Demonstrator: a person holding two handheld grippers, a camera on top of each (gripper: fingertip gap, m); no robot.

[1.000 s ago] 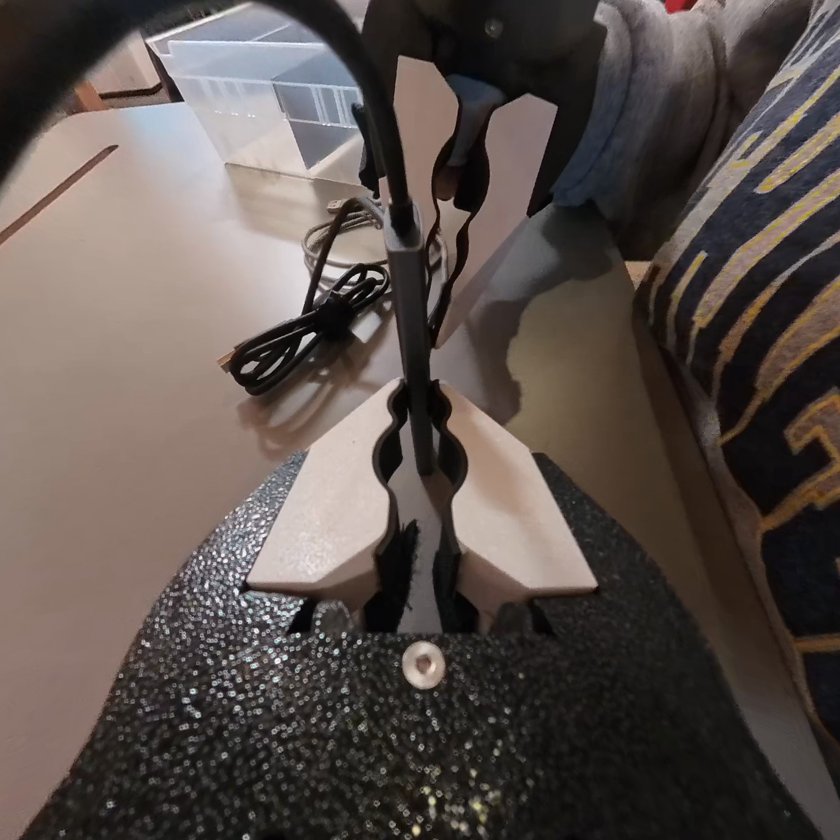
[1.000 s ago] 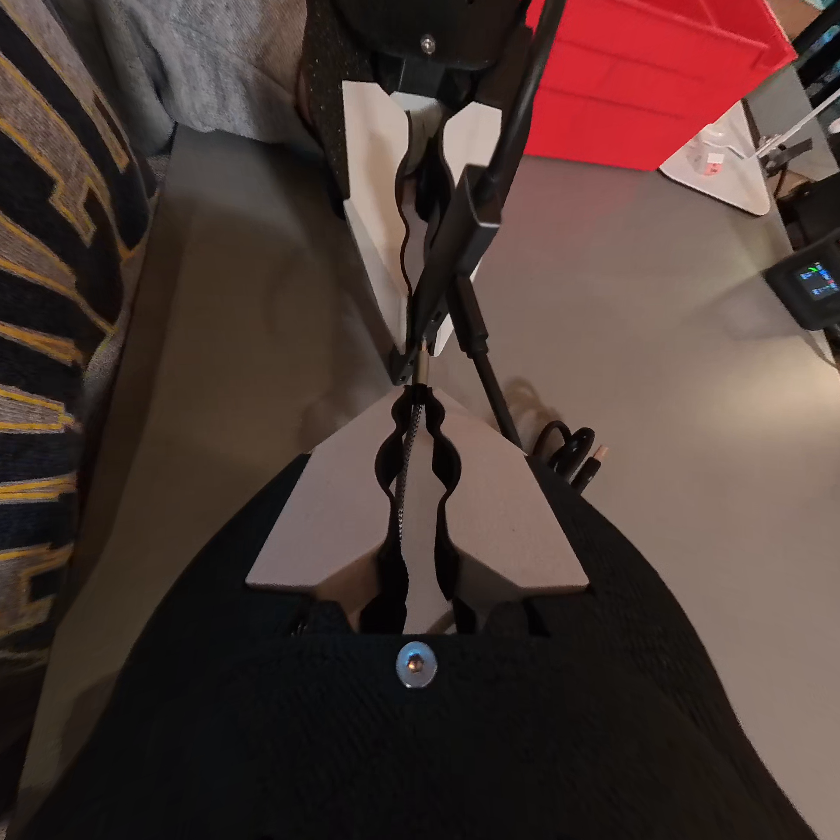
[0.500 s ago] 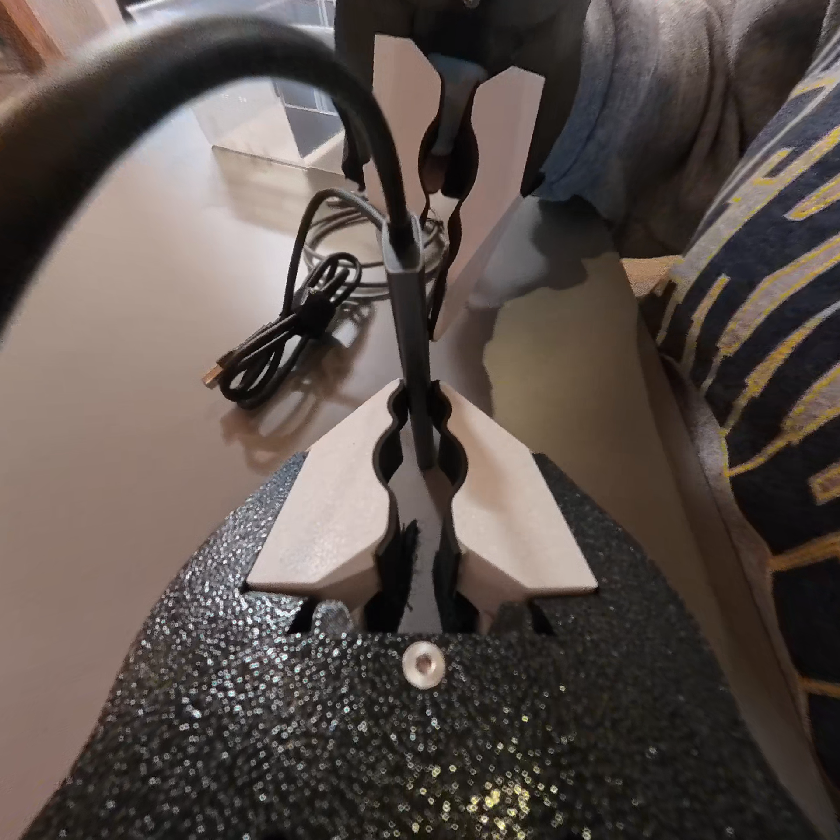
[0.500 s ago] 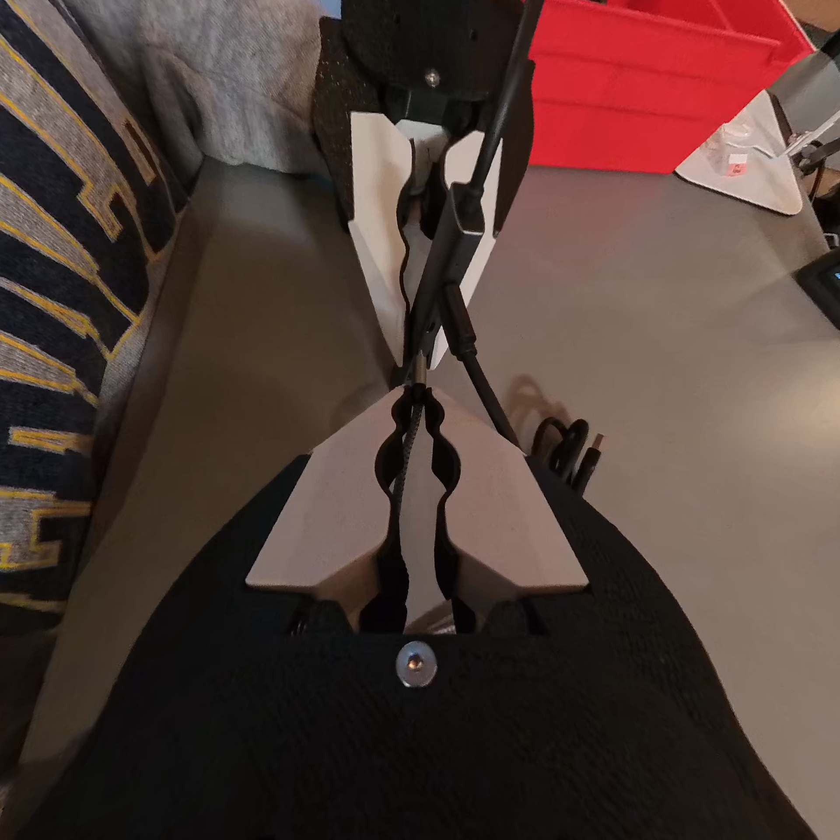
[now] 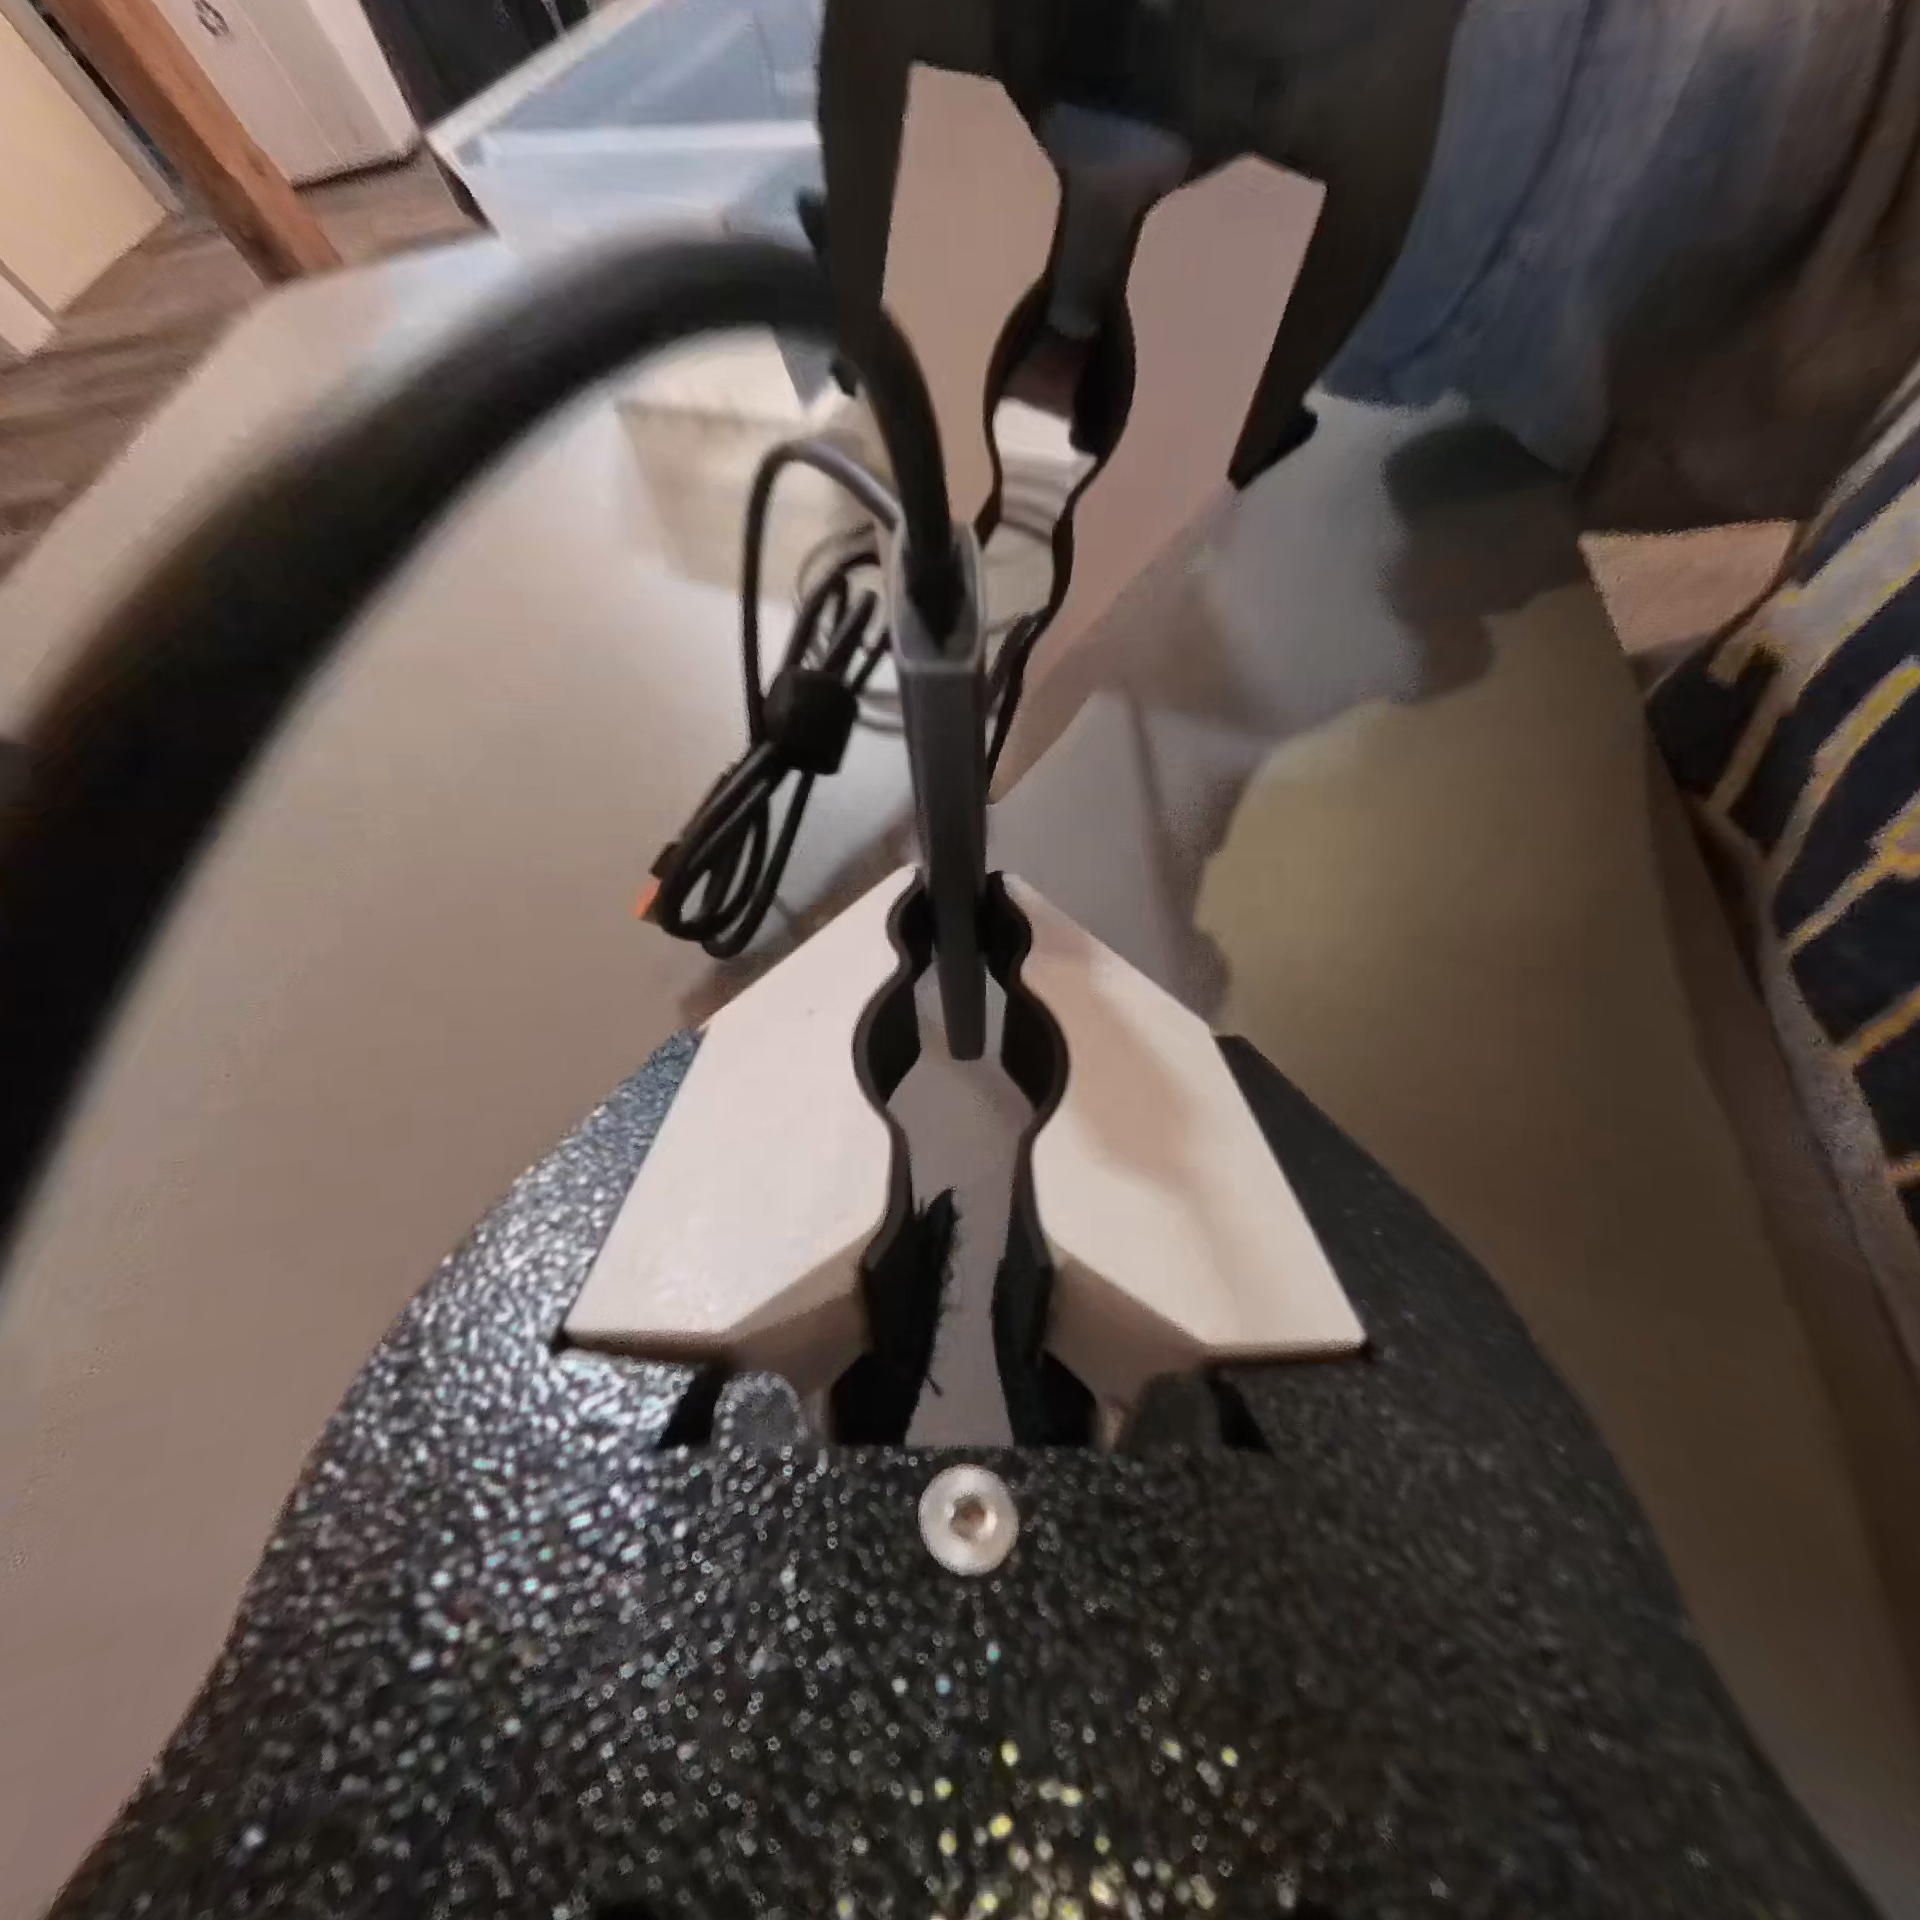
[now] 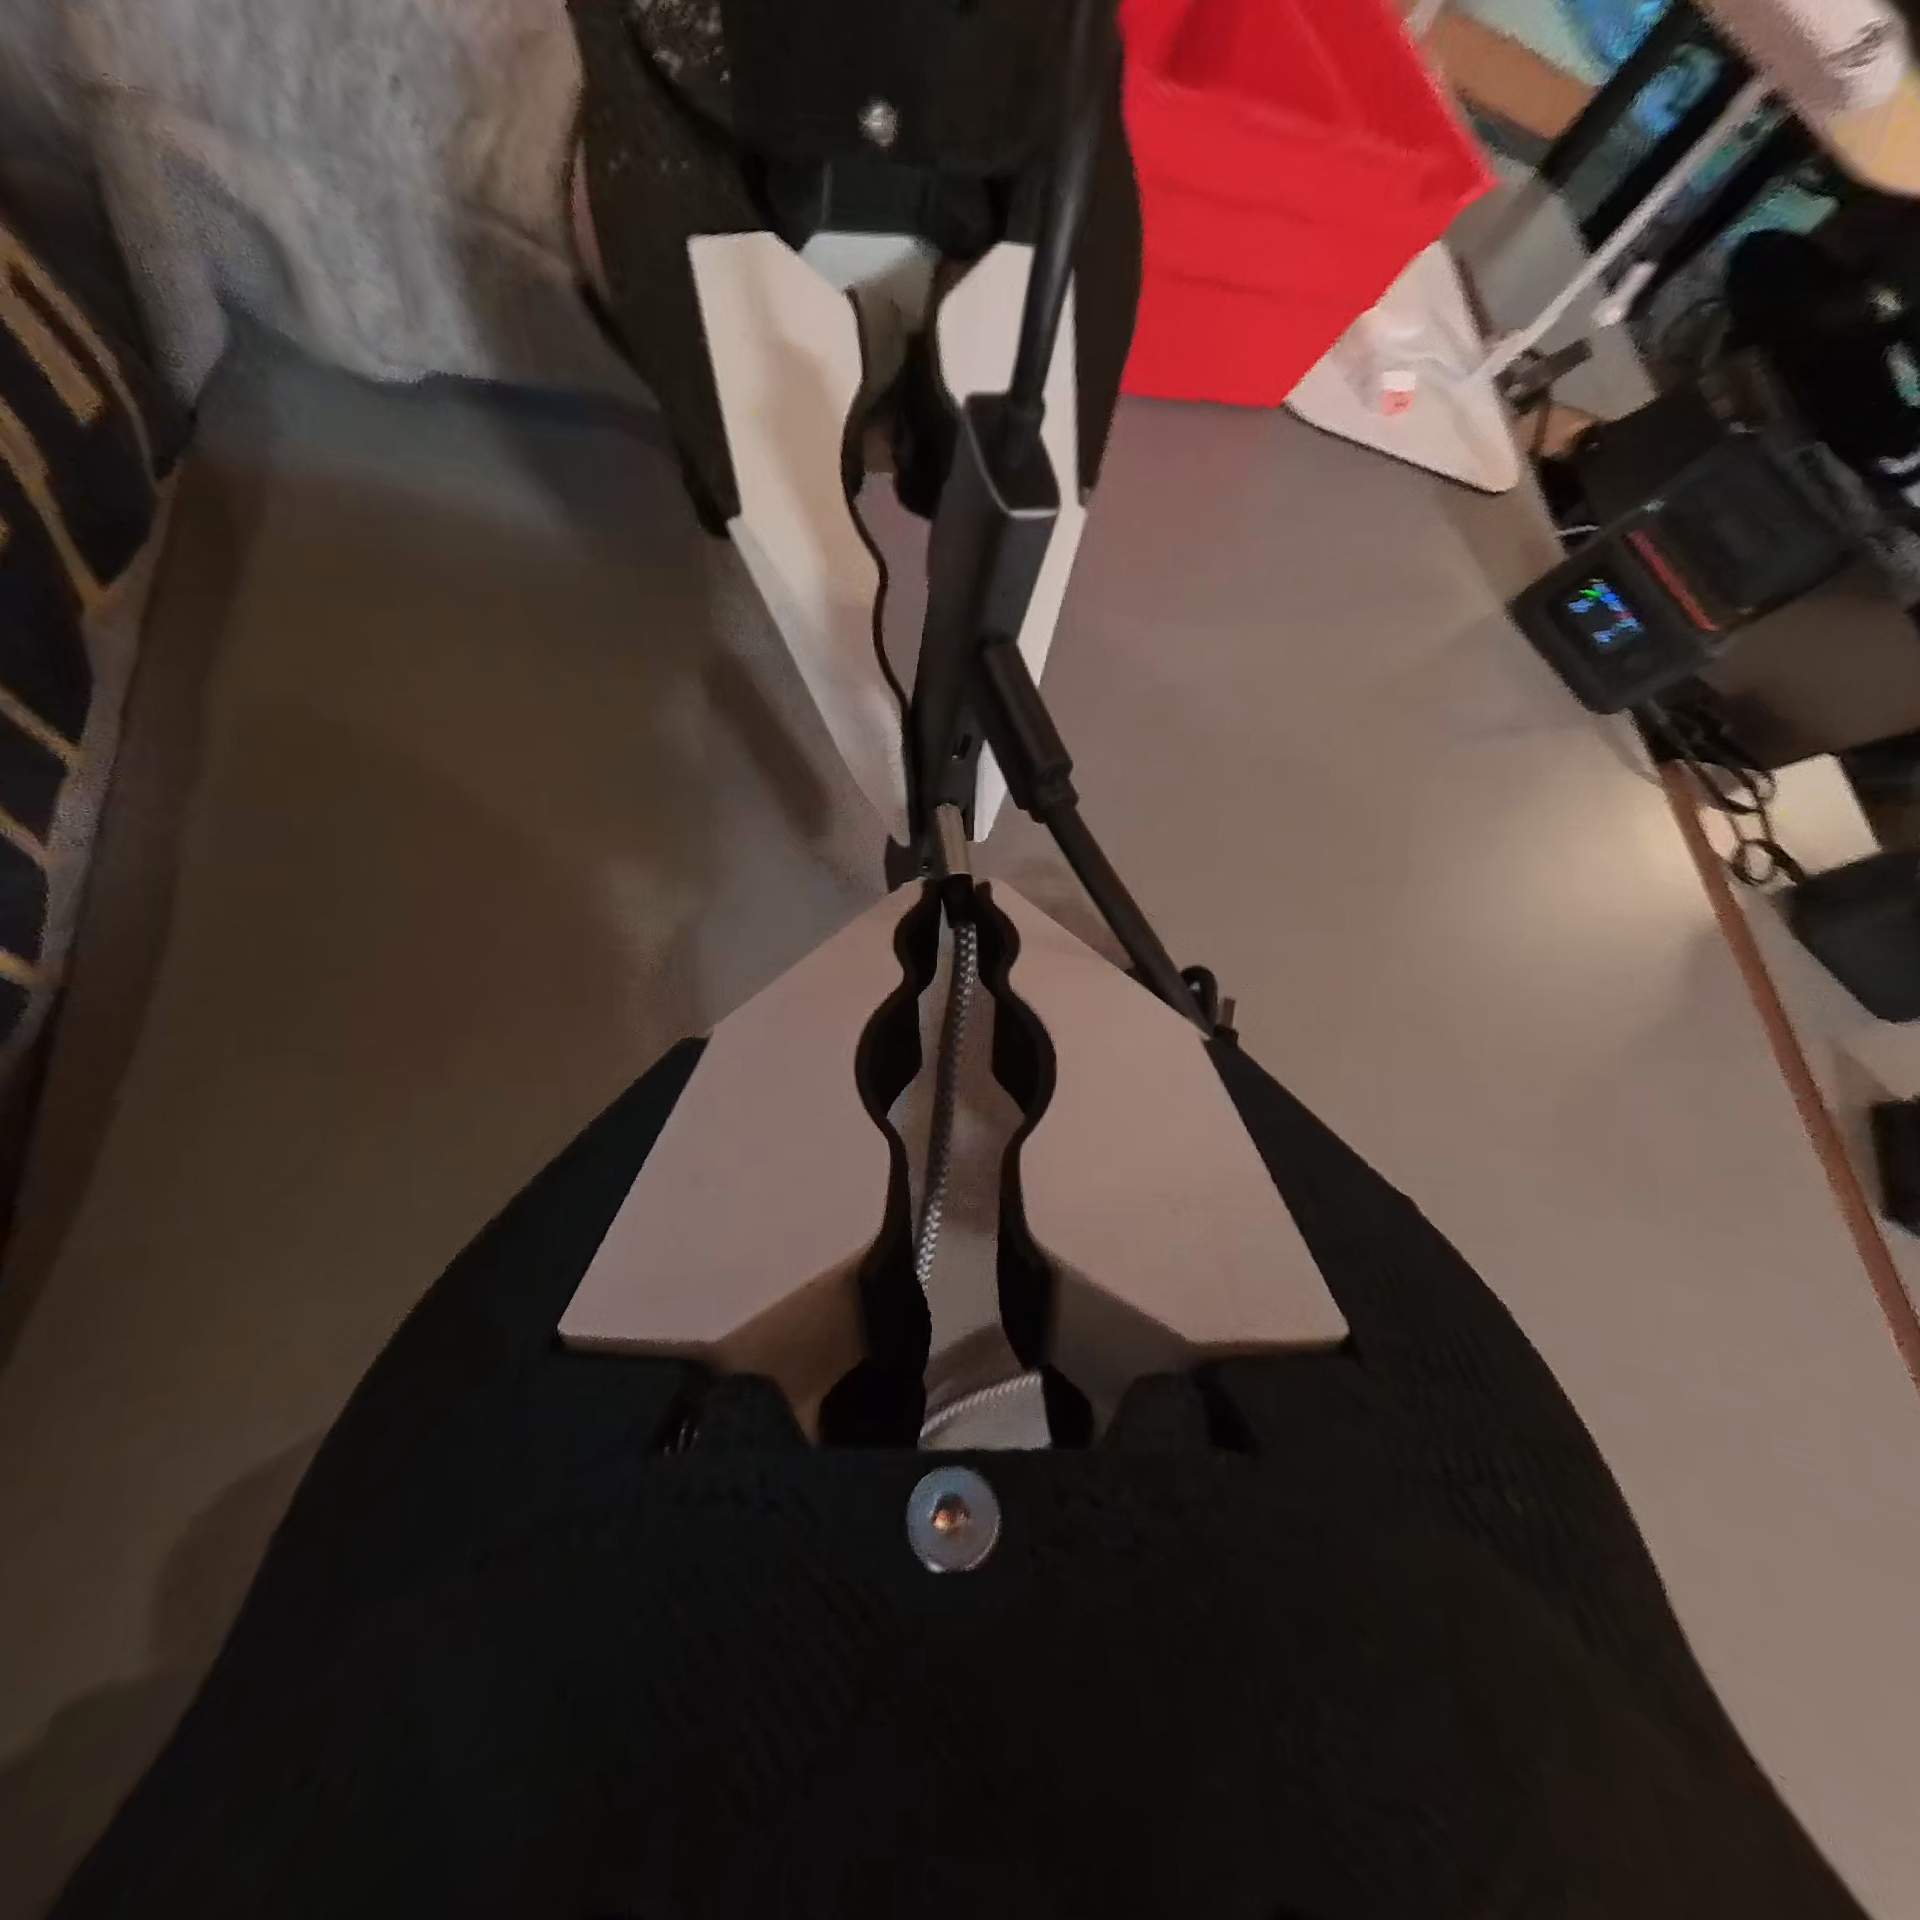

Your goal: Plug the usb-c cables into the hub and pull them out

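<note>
While my left gripper (image 5: 961, 914) clamps the near end of the one grey hub (image 5: 943, 727), held edge-up over the table (image 5: 364, 831), my right gripper (image 6: 956, 894) pinches the braided cable (image 6: 940, 1143) just behind its metal plug (image 6: 951, 836), which meets the hub's near end; can't tell if it's seated. Cable count: four. One thick black lead (image 5: 312, 436) exits the hub's far end and arcs left. One black cable (image 6: 1081, 842) is plugged into the hub's side. One braided in my right fingers. One black bundled cable (image 5: 748, 831) lies loose on the table. Two grippers face each other tip to tip. One red bin (image 6: 1278, 197) behind, one small screen device (image 6: 1605, 623) at right
</note>
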